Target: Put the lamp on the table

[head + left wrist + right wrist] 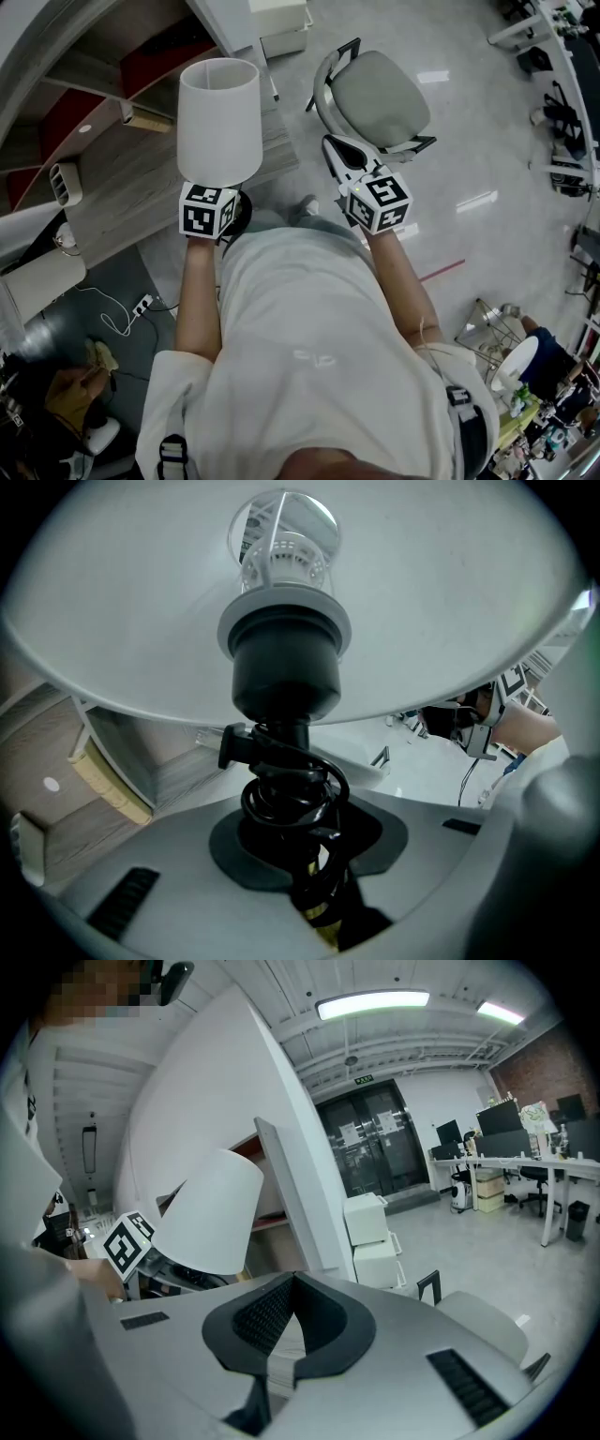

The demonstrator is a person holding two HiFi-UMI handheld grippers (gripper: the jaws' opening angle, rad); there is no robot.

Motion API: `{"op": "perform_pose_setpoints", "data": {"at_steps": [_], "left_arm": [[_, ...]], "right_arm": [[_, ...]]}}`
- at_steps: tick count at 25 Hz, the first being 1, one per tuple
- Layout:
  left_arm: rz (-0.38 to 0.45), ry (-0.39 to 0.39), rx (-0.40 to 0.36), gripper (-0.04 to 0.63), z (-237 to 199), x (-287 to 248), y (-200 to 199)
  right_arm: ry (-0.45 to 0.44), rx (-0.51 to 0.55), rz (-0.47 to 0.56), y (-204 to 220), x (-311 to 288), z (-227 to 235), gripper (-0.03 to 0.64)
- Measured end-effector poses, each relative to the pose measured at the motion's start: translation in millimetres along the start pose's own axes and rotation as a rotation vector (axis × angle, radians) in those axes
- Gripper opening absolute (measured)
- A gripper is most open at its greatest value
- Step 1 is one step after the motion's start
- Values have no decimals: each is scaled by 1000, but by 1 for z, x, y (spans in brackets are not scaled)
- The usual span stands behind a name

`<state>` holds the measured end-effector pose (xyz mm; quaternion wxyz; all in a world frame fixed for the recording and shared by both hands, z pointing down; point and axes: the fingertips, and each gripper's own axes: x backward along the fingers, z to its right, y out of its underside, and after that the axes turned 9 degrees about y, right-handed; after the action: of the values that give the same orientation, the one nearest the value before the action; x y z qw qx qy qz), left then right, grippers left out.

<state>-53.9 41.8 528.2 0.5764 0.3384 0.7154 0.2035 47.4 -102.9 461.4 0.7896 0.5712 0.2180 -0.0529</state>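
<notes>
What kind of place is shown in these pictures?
Most likely an indoor open office or workshop space. The right gripper view shows desks with monitors, glazed double doors and a ceiling strip light. The head view shows a grey office chair on a polished floor.

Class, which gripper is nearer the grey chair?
Right. The right gripper, empty, sits just beside the grey chair; the left gripper, clamped on the lamp, is farther off, leftward in the head view.

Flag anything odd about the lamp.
The lamp, held in the left tongs, has its black cord wound in loops around the stem below the socket, bunched where the tongs grip. Nothing looks broken.
</notes>
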Motion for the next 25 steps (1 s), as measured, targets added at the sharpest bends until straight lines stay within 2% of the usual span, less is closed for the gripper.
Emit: {"op": "perform_pose_setpoints", "data": {"at_steps": [10, 20, 25], "left_arm": [[-38, 99, -84, 112, -16, -42, -30], [-67, 247, -216, 112, -36, -93, -67], [-66, 308, -257, 112, -46, -113, -82]], "right_arm": [[93, -13, -20, -3, -6, 18, 28], [280, -72, -10, -6, -5, 41, 28], [364, -100, -7, -5, -2, 50, 28]]}}
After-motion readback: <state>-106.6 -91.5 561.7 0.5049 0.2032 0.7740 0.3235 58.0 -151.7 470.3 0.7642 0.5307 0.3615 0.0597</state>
